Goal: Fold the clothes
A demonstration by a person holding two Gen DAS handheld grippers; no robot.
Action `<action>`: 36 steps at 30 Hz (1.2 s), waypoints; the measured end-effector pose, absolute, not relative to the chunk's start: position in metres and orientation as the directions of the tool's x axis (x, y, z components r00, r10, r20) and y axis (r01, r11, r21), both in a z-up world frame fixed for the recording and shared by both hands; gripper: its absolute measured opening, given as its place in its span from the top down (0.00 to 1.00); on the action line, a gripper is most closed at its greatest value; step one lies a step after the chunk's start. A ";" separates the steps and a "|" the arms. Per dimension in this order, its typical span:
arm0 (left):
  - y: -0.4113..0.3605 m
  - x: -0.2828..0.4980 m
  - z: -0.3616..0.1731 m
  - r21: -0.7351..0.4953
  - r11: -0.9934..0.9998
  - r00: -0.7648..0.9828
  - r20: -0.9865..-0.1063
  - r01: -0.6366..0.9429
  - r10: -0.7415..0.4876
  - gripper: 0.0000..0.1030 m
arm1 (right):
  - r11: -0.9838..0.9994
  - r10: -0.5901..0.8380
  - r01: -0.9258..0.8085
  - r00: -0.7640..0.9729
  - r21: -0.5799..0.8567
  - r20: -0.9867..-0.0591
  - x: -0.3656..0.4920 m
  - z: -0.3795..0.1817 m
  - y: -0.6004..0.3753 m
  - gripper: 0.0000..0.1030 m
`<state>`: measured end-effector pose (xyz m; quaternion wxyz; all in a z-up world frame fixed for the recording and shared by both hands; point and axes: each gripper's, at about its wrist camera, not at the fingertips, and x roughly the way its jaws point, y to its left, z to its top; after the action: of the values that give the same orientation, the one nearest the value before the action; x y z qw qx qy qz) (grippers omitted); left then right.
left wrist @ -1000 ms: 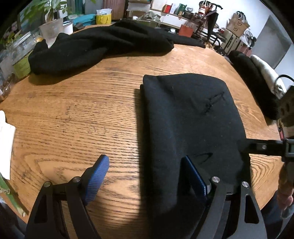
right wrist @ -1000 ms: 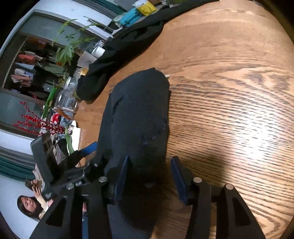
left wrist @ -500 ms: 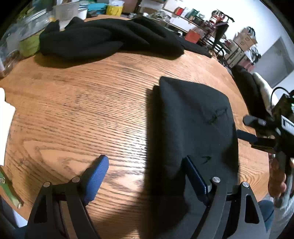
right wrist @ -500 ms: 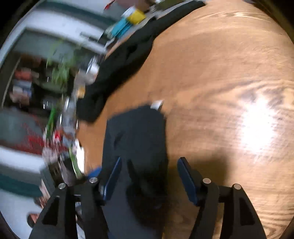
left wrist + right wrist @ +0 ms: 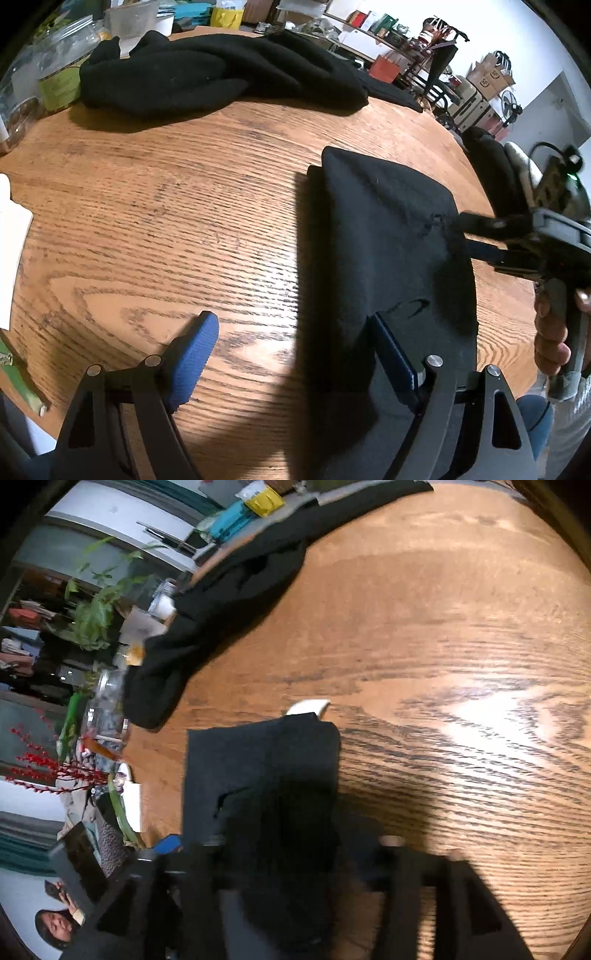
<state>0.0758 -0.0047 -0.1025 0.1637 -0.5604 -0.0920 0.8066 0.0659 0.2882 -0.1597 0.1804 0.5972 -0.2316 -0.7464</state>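
Evidently we keep the folded black knit garment (image 5: 388, 251) flat near the round oak table's (image 5: 166, 221) near edge, our left gripper (image 5: 291, 354) spread wide astride its left border while our right gripper (image 5: 461, 236), jaws closing, nips its right side, apparently for another fold.

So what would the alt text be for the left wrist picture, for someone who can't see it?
A folded black garment lies on a round wooden table, with the left gripper wide open over its near edge. The right gripper reaches its right edge, jaws closing; a loose black pile lies behind.
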 end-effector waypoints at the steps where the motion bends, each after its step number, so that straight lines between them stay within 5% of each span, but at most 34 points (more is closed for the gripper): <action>1: -0.005 0.076 -0.102 -0.333 -0.929 -0.317 -0.874 -0.161 0.368 0.18 | -0.816 -0.561 -0.003 -0.236 0.578 -0.793 0.069 -0.155 0.293 0.36; 8: 0.005 0.082 -0.101 -0.332 -0.924 -0.304 -0.875 -0.192 0.377 0.18 | -0.756 -0.595 -0.134 -0.266 0.641 -0.758 0.052 -0.170 0.322 0.41; 11: 0.005 0.084 -0.102 -0.318 -0.927 -0.307 -0.878 -0.199 0.367 0.18 | -0.703 -0.658 -0.162 -0.221 0.693 -0.720 0.041 -0.189 0.309 0.55; 15: 0.003 0.084 -0.102 -0.317 -0.928 -0.304 -0.880 -0.196 0.365 0.18 | -0.772 -0.590 -0.133 -0.214 0.621 -0.779 0.034 -0.193 0.290 0.75; 17: 0.003 0.084 -0.102 -0.314 -0.929 -0.303 -0.882 -0.196 0.362 0.18 | -0.809 -0.553 -0.096 -0.215 0.581 -0.805 0.034 -0.186 0.285 0.70; 20: 0.003 0.084 -0.102 -0.309 -0.930 -0.301 -0.884 -0.198 0.357 0.18 | -0.831 -0.525 -0.063 -0.241 0.553 -0.816 0.040 -0.172 0.291 0.39; 21: 0.003 0.084 -0.102 -0.308 -0.930 -0.300 -0.885 -0.199 0.357 0.18 | -0.825 -0.535 -0.056 -0.246 0.563 -0.808 0.045 -0.168 0.297 0.37; 29: 0.006 0.084 -0.103 -0.290 -0.935 -0.302 -0.890 -0.203 0.342 0.18 | -0.799 -0.583 -0.039 -0.191 0.600 -0.789 0.079 -0.181 0.308 0.39; 31: 0.007 0.084 -0.104 -0.284 -0.936 -0.307 -0.890 -0.209 0.338 0.18 | -0.796 -0.588 -0.026 -0.204 0.605 -0.783 0.077 -0.184 0.301 0.52; 32: 0.008 0.084 -0.104 -0.281 -0.936 -0.310 -0.889 -0.211 0.337 0.18 | -0.809 -0.573 -0.013 -0.207 0.588 -0.793 0.076 -0.184 0.296 0.67; 33: 0.008 0.084 -0.104 -0.279 -0.936 -0.312 -0.889 -0.213 0.336 0.18 | -0.821 -0.557 -0.001 -0.210 0.570 -0.803 0.075 -0.184 0.291 0.69; 35: 0.007 0.083 -0.104 -0.285 -0.935 -0.310 -0.888 -0.211 0.340 0.18 | -0.843 -0.526 0.015 -0.228 0.538 -0.819 0.075 -0.181 0.284 0.67; 36: 0.006 0.083 -0.104 -0.288 -0.935 -0.308 -0.888 -0.209 0.343 0.18 | -0.846 -0.521 0.017 -0.239 0.533 -0.819 0.077 -0.178 0.284 0.55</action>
<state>0.0831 0.0063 -0.1045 0.1709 -0.5629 -0.0594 0.8065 0.0769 0.2839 -0.1780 0.1777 0.5909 -0.2133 -0.7575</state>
